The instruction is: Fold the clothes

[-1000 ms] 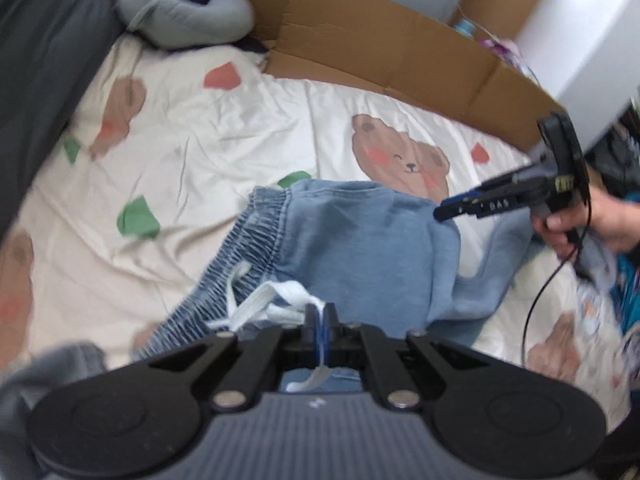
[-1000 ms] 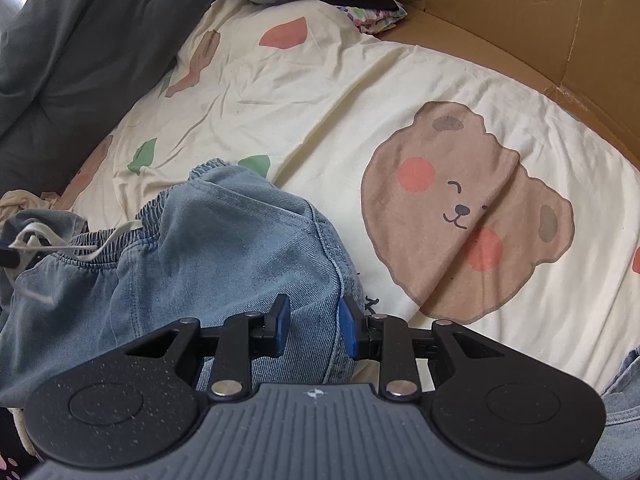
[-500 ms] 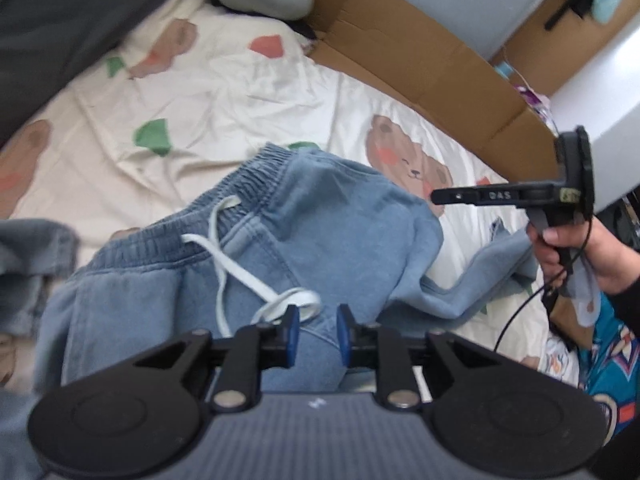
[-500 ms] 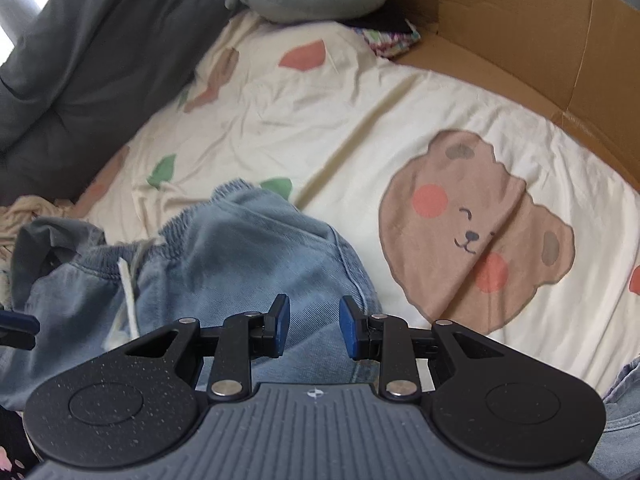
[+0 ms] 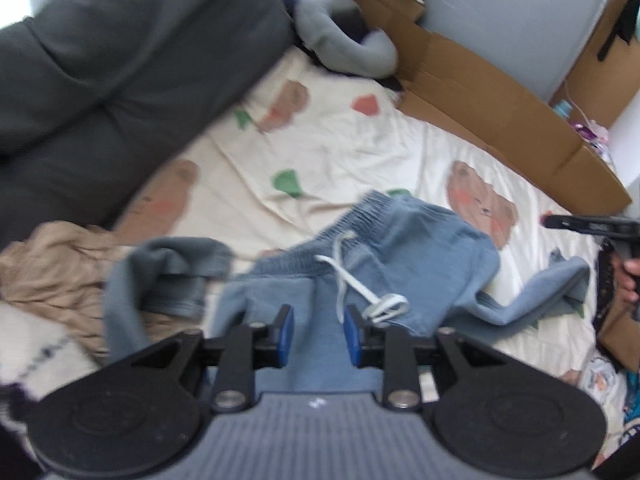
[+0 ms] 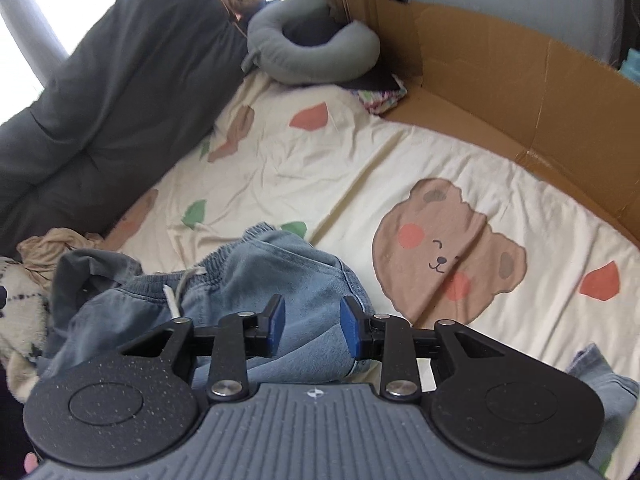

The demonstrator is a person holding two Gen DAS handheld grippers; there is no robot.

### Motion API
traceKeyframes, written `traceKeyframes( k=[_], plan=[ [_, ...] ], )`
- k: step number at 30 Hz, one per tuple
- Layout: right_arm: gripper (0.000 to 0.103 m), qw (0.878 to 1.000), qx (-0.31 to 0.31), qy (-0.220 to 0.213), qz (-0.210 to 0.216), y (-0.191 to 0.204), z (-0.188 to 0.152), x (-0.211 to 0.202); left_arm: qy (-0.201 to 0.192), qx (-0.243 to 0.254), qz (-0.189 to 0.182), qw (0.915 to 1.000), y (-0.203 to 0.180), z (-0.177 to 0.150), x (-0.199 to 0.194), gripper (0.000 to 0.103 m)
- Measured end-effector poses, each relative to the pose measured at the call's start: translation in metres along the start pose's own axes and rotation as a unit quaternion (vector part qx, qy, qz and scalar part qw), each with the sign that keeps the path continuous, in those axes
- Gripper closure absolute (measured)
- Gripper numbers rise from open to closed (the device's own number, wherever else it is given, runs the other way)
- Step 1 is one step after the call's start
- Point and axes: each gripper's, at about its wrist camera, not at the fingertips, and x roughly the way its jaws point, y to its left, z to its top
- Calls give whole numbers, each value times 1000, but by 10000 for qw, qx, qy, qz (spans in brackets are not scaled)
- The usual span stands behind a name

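Note:
Blue drawstring trousers lie crumpled on the bear-print sheet, waistband towards the far side, white drawstring loose on top. One leg trails off to the right. My left gripper hovers above them with its jaws opening; the pads touch no cloth. In the right wrist view the same trousers lie under my right gripper, whose jaws are also opening with nothing pressed between them. The right gripper shows at the right edge of the left view, held by a hand.
A dark grey cushion runs along the left. A grey neck pillow and a cardboard wall border the far side. A tan garment and a white fleecy cloth lie left of the trousers.
The left gripper was shut on the white drawstring, let it go and rose. Both grippers have opened wider and lifted away from the trousers, so more of the bed shows.

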Motion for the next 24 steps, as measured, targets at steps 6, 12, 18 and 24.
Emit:
traceKeyframes(
  k=[6,12,18,24],
  plan=[
    [63,9998,69,-158,50,4,-4,-36,-283,-235,514,9980,27,2,-31,49],
    [62,9998,105,-191,-4,5,-13,-53,-324,-508,911,9940,66,-2,-20,39],
    [62,9996,144,-235,-97,6,-24,-61,-198,-732,1182,9901,97,-7,25,38],
    [62,9996,164,-178,-171,4,-39,-63,53,-785,1383,9873,120,-9,80,38]
  ],
)
